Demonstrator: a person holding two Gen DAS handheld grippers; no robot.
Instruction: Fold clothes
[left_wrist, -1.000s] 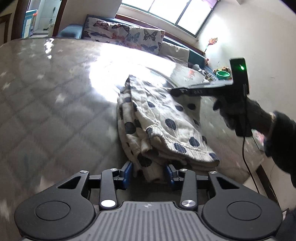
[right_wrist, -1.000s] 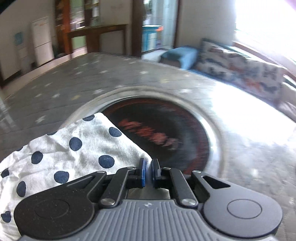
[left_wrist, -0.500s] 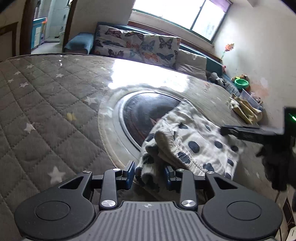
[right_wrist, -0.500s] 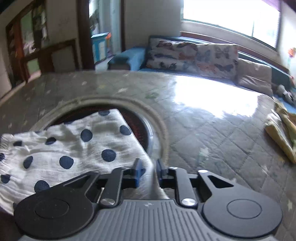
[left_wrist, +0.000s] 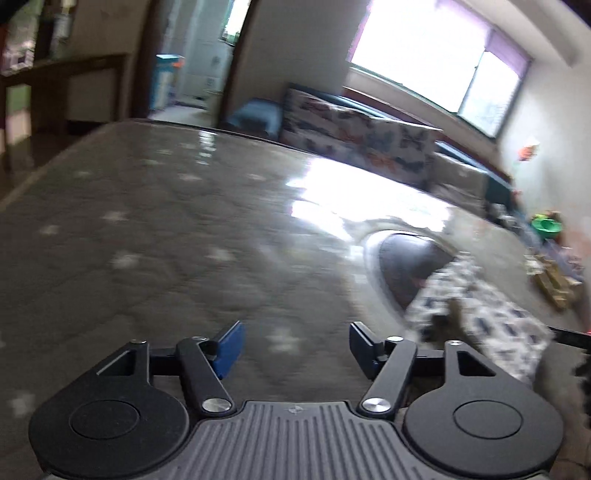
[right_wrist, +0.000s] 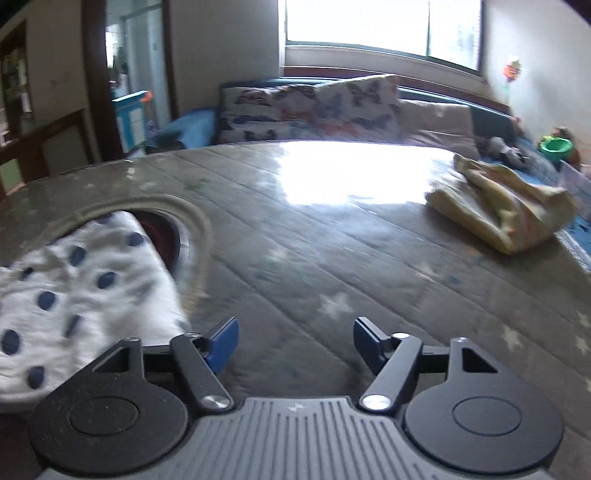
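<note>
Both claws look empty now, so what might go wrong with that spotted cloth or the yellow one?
1. The spotted cloth lies loosely bunched beside the left claw and right claw, both open and empty; its fold may slump apart.
2. The yellow cloth sits close to the mattress edge and might slide off when grabbed.

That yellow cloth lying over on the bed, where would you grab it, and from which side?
Judging from the right wrist view, the yellow cloth lies crumpled in a loose heap near the edge of the mattress. I would probably take its near lower fold, which bulges above the surface, coming in low from the near side. The right gripper faces that way, its jaws having just opened, with nothing between them.
</note>
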